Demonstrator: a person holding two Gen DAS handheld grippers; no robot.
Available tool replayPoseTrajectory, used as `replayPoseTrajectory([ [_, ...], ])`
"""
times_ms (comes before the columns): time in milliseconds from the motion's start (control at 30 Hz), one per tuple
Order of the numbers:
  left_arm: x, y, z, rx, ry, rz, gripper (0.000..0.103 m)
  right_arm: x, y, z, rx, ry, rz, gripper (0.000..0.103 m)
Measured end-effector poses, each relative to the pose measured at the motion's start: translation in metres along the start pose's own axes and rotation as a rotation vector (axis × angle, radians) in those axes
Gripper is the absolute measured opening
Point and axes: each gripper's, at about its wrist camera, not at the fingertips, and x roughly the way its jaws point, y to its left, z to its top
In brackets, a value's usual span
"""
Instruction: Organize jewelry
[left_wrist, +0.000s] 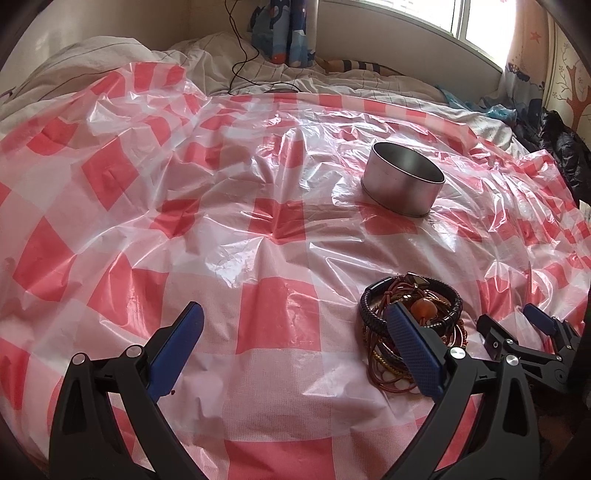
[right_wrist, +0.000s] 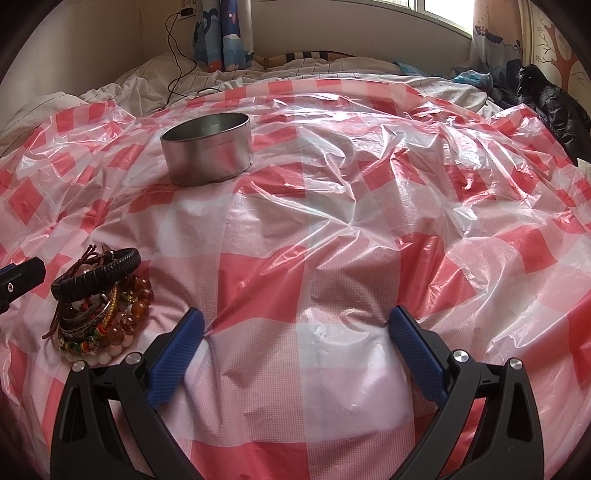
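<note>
1. Starting at the left: the left gripper (left_wrist: 291, 332) hangs low over the sheet (left_wrist: 258, 206) with jaws spread wide and nothing between them. Its right finger (left_wrist: 413, 347) overlaps the pile (left_wrist: 410, 321) in the left wrist view; contact cannot be told. Risk: closing from here would likely catch only the pile's near edge, or shove it aside.

2. The pile of bracelets sits on the sheet between the two grippers, a black braided band (right_wrist: 96, 274) on top, amber beads (right_wrist: 137, 295) and a pale bead strand below. Risk: the pieces are stacked and cords trail out, so a pinch on one could drag others up and drop them short.

3. The sheet is thin checked plastic over soft bedding, creased all over. Risk: a low fingertip may snag the film and tug pile and tin along with it.

4. The tin (left_wrist: 404, 177) stands upright and open, well beyond the pile, apparently empty. Risk: on soft ground a knock on its rim could tip it.

5. The right gripper (right_wrist: 295, 339) has jaws spread, empty, pads down near the sheet just right of the pile. Risk: both grippers reaching at once could collide.
</note>
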Motion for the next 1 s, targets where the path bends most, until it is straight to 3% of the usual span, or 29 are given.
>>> replayPoseTrajectory([
  [467,0.001,-0.007,0.003,0.032,0.014,0.020,0.095,-0.004,0.000,0.000,-0.002,-0.016,0.008,0.096],
  [567,-0.003,-0.003,0.000,0.039,0.014,0.018,0.095,-0.015,-0.002,0.000,0.010,-0.068,0.031,0.096],
  [700,-0.011,0.007,-0.003,0.053,0.009,0.027,0.095,-0.047,0.003,0.003,-0.002,-0.213,0.164,0.096],
  [767,-0.013,0.013,-0.003,0.055,0.007,0.036,0.095,-0.055,0.015,0.006,-0.061,-0.227,0.230,0.096],
  [933,-0.013,0.025,-0.003,0.047,0.017,0.052,0.095,-0.051,0.049,0.015,-0.229,-0.122,0.352,0.096],
  [1000,-0.015,0.024,-0.003,0.051,0.008,0.054,0.095,-0.045,0.056,0.021,-0.235,-0.060,0.413,0.096],
])
